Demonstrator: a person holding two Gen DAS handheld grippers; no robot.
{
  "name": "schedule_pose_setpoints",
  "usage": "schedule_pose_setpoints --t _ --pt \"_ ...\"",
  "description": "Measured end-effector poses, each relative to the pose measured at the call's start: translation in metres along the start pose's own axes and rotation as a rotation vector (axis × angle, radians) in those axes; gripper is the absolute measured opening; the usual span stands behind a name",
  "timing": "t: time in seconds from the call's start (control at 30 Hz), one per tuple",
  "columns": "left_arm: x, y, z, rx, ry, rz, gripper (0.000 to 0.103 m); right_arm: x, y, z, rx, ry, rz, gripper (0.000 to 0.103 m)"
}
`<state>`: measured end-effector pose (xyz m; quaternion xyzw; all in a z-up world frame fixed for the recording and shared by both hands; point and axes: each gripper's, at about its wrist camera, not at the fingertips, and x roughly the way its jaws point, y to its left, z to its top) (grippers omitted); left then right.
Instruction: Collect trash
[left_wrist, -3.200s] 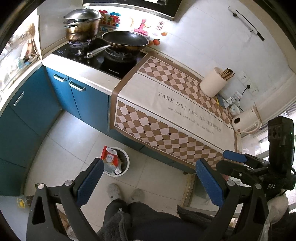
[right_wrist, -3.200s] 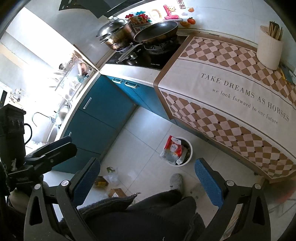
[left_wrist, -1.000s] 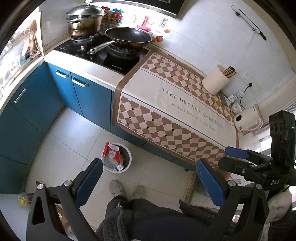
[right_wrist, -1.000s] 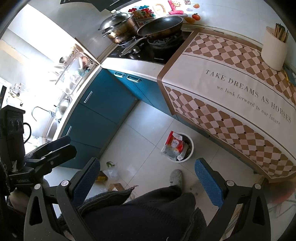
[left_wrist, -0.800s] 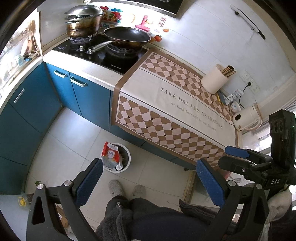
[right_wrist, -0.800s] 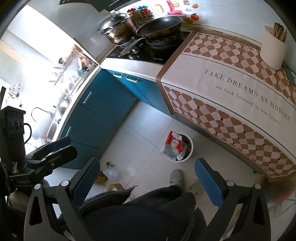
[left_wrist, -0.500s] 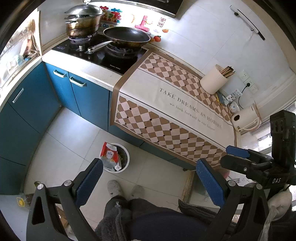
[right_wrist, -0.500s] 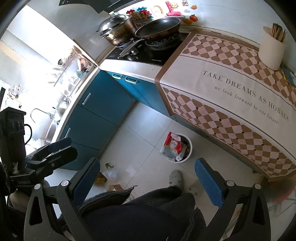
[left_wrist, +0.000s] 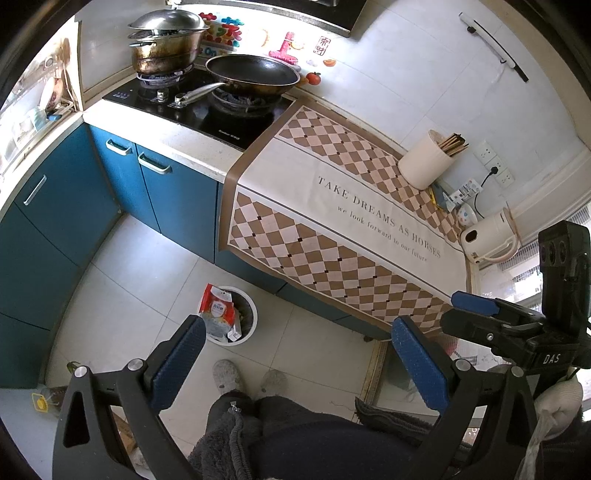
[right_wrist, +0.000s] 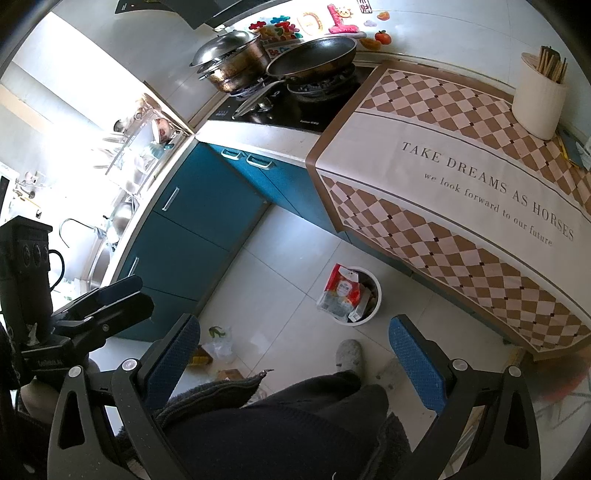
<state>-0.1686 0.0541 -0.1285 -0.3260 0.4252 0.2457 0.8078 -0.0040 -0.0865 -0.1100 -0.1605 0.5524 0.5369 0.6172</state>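
A white round bin (left_wrist: 249, 320) stands on the floor by the blue cabinets, with a red and white packet (left_wrist: 218, 307) sticking out of it. The bin (right_wrist: 373, 295) and the packet (right_wrist: 341, 290) also show in the right wrist view. My left gripper (left_wrist: 295, 363) is open and empty, high above the floor. My right gripper (right_wrist: 295, 358) is open and empty too. Each gripper shows in the other's view, the right one (left_wrist: 476, 314) at right and the left one (right_wrist: 110, 299) at left. The chequered cloth (left_wrist: 343, 221) on the counter carries no loose trash.
A pot (left_wrist: 166, 48) and a frying pan (left_wrist: 255, 74) sit on the stove. A chopstick holder (left_wrist: 424, 164) and a white kettle (left_wrist: 487, 240) stand along the wall. Small litter and a plastic bag (right_wrist: 218, 343) lie on the floor. My legs and slippers (left_wrist: 229, 373) are below.
Both grippers stay open and empty. The views have drifted only slightly; the bin and packet have not moved.
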Motion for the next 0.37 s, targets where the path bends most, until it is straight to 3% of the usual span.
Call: schedule_pose_setpoints --t 0.37 --pt "0.001 -0.010 0.004 0.004 -0.001 -0.009 0.103 -0.001 -0.001 0.002 0.005 -0.002 -0.001 0.103"
